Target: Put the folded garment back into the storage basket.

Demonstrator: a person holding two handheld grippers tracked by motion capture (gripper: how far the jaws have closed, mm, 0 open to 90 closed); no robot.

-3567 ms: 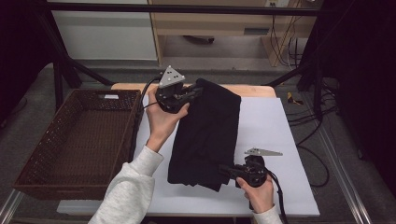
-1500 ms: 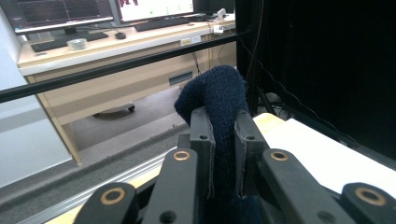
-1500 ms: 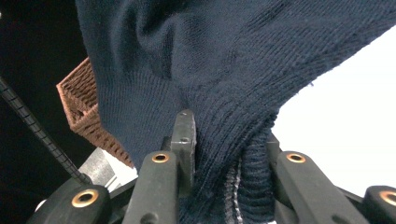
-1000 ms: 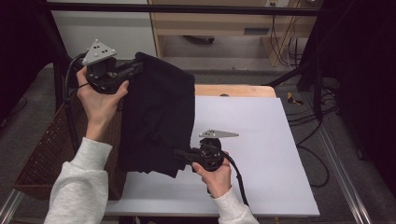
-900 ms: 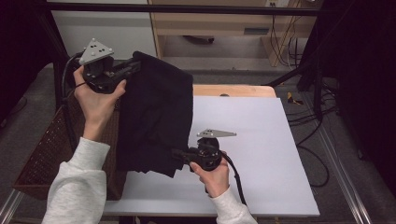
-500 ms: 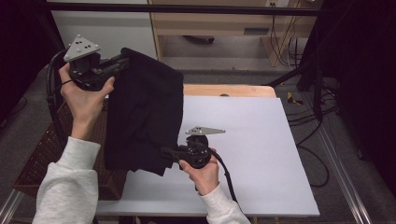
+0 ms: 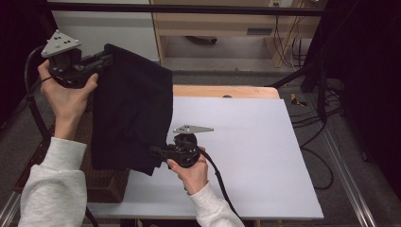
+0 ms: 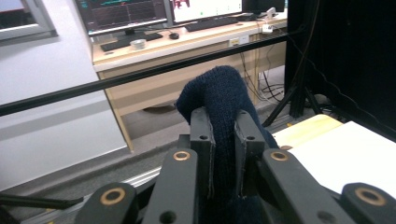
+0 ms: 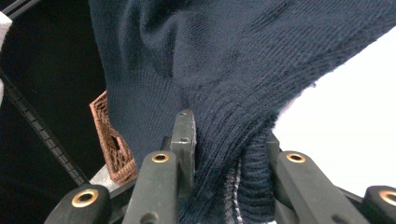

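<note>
Navy knit sweater (image 7: 130,113) hanging, long axis top-left to bottom-right, btwn claws

- dark navy knit garment (image 7: 130,113), folded into a long slab, hanging in the left half of the high view, lifted clear of the white counter (image 7: 265,156).
- its upper end sits at upper left, pinched in the left hand-held gripper (image 7: 105,60); a bulge of ribbed knit (image 8: 219,100) pokes up past the jaws.
- its lower corner, left of frame centre, is clamped in the right hand-held gripper (image 7: 155,151); bunched folds (image 9: 233,154) fill the jaws.
- the cloth slopes from upper left down toward the centre.
</note>
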